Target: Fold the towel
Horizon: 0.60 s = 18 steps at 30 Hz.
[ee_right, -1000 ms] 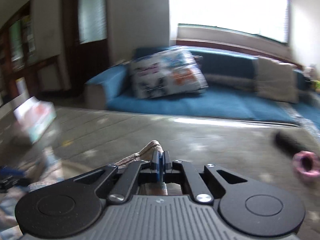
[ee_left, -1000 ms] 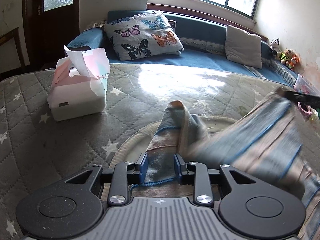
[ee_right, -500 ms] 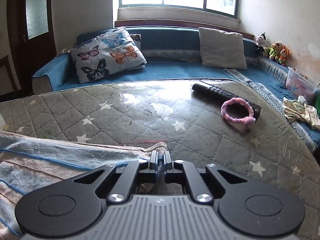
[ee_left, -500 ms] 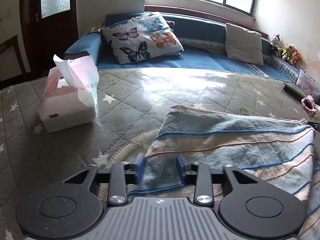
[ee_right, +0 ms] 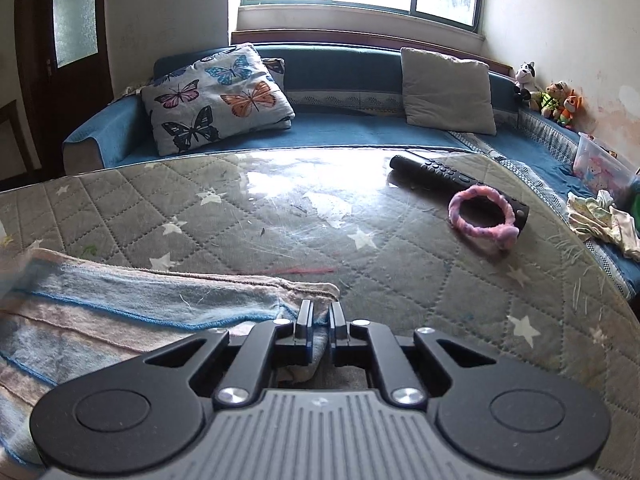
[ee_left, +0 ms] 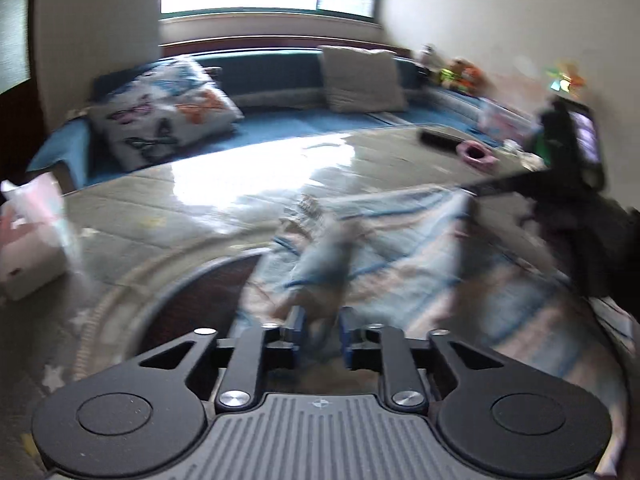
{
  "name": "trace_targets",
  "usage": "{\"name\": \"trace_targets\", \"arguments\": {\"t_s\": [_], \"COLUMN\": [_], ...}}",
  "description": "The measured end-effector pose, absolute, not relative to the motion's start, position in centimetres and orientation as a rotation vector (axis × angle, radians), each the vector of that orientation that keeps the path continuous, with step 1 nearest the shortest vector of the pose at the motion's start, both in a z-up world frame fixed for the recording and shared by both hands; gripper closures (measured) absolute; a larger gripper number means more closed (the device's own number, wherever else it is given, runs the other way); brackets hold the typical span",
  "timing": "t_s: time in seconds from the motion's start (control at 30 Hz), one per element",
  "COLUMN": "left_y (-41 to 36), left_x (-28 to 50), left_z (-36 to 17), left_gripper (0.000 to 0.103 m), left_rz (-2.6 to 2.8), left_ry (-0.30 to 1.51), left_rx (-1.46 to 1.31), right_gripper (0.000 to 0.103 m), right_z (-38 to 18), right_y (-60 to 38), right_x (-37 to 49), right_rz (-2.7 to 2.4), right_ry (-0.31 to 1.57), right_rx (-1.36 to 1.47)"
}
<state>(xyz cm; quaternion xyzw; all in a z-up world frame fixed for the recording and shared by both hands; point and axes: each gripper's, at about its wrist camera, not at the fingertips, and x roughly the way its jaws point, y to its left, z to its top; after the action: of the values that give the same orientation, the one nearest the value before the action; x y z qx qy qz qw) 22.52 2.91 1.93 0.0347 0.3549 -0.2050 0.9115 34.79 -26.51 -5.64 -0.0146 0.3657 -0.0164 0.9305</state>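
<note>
A striped blue-and-beige towel (ee_right: 120,312) lies flat on the grey quilted table cover (ee_right: 400,264). Its right corner sits between the fingers of my right gripper (ee_right: 319,312), whose jaws stand slightly apart around the cloth. The left wrist view is blurred by motion. There the towel (ee_left: 400,248) spreads to the right, and a bunched fold of it rises between the fingers of my left gripper (ee_left: 320,320), which holds the cloth. The other gripper (ee_left: 576,184) shows dark at the right edge.
A black remote (ee_right: 440,174) with a pink fuzzy ring (ee_right: 482,216) on it lies at the right. A tissue pack (ee_left: 32,240) stands at the left. Behind is a blue sofa (ee_right: 360,128) with a butterfly pillow (ee_right: 220,96).
The right gripper's jaws have parted slightly on the towel corner. The left gripper has closed on a fold of the towel, lifted it and swung right fast, blurring its view.
</note>
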Motion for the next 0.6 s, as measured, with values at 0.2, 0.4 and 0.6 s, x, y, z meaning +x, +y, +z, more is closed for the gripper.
{"name": "trace_targets", "arguments": {"t_s": [0.2,0.4,0.6], "left_y": [2.7,2.2,2.6], "left_x": [22.3,24.0,24.6], "left_z": [2.2,1.1,0.2], "left_gripper": [0.06,0.055,0.1], "left_rz": [-0.383,-0.374,-0.386], "left_ry": [0.687,0.714,0.726], "left_rx": [0.112,0.146,0.131], "right_gripper": [0.094,0.094,0.094], "right_z": [-5.6,-5.6,-5.5], "right_y": [-26.5,-26.5,-26.6], "right_x": [34.8,34.9,35.0], "right_rz": [-0.032,-0.033,-0.024], "right_ry": [0.75,0.75,0.754], "right_rx": [-0.032,-0.03,-0.026]}}
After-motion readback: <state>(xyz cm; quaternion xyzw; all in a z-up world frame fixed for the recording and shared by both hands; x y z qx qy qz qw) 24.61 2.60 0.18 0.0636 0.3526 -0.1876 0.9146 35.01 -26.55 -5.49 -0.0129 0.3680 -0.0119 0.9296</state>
